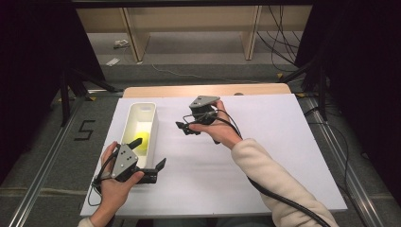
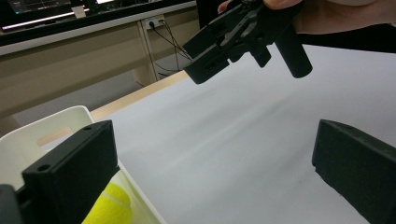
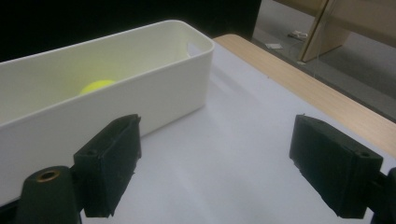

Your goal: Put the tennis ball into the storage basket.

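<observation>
My left claw [image 1: 150, 158] hangs with jaws spread wide and nothing between them, one jaw over the near end of the long white plastic bin [image 1: 140, 109] where the yellow tennis ball [image 1: 141, 139] sits. My right claw [image 1: 187, 127], likewise wide and empty, hovers over the white-covered counter [image 1: 265, 142] just beside the bin, pointing towards its side wall.
</observation>
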